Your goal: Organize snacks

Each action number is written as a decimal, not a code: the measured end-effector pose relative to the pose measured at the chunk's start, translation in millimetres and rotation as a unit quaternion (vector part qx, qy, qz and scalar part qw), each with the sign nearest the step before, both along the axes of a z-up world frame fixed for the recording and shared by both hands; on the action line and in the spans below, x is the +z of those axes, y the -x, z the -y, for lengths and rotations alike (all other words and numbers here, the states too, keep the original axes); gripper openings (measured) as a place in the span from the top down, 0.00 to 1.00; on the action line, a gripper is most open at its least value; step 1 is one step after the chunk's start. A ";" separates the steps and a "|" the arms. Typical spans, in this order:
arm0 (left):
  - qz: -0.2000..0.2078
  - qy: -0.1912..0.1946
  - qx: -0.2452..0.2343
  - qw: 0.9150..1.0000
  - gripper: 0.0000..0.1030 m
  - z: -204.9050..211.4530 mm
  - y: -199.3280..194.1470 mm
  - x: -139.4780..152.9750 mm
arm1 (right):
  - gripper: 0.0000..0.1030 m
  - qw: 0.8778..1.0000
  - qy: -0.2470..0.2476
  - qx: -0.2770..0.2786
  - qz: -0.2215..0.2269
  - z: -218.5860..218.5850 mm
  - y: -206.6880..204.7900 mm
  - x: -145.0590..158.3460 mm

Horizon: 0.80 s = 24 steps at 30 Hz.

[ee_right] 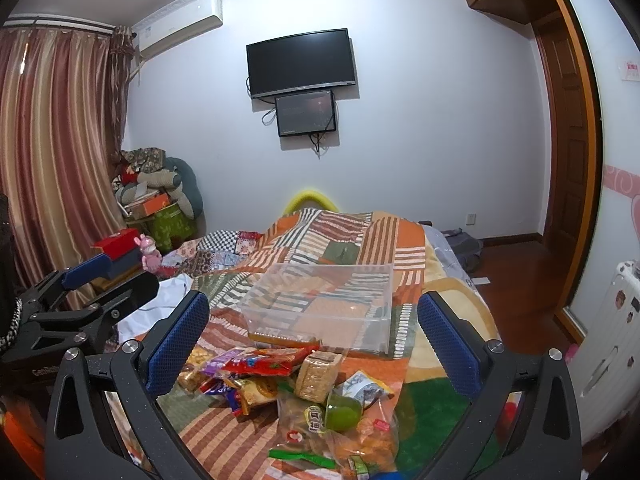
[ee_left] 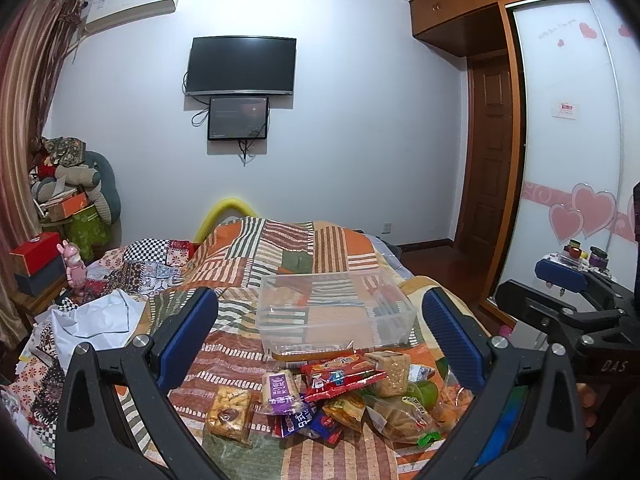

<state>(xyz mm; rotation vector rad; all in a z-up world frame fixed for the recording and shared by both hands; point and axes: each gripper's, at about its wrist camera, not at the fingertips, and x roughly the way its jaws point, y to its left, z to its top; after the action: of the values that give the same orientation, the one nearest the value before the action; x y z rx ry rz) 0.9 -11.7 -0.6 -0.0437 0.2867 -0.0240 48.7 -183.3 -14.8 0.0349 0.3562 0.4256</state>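
Observation:
A pile of wrapped snacks [ee_left: 340, 392] lies on the patchwork bedspread, also in the right wrist view [ee_right: 280, 380]. It includes a red packet [ee_left: 344, 372], a purple-labelled bar [ee_left: 280, 388], a cracker pack [ee_left: 390, 368] and a green round item [ee_right: 342, 412]. A clear plastic bin [ee_left: 336, 312] stands just behind the pile, with a flat packet in it; it shows in the right view too [ee_right: 320, 308]. My left gripper [ee_left: 320, 336] is open and empty above the pile. My right gripper [ee_right: 314, 336] is open and empty above the pile.
The bed [ee_left: 288, 248] is covered with a striped patchwork spread. Crumpled cloth and white paper [ee_left: 96, 316] lie at the left. Boxes and cushions [ee_left: 68, 200] are stacked in the far left corner. A wardrobe [ee_left: 560, 140] and wooden floor [ee_right: 520, 276] are at the right.

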 end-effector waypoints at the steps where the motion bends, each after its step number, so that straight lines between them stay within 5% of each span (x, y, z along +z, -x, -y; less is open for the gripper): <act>1: 0.000 0.001 -0.001 1.000 0.00 -1.7 -0.4 0.1 | 0.00 1.000 0.002 -0.001 -0.001 0.6 -1.3 -0.9; 9: -0.031 0.005 0.003 0.999 0.15 -16.9 -15.2 -11.0 | 0.02 1.000 0.016 -0.006 -0.025 8.7 -15.7 -14.8; 20: -0.151 0.022 0.031 0.988 0.49 -73.2 -56.9 -59.2 | 0.32 0.990 0.049 -0.011 -0.131 31.0 -45.5 -62.9; 24: -0.191 0.032 0.044 0.980 0.51 -93.1 -68.2 -82.7 | 0.39 0.984 0.057 -0.012 -0.169 39.4 -53.3 -82.5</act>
<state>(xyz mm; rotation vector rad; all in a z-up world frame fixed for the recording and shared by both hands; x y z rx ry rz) 69.1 81.4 -83.3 -0.1251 0.6683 0.0633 102.0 -222.7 -97.3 -0.0010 0.7136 0.3738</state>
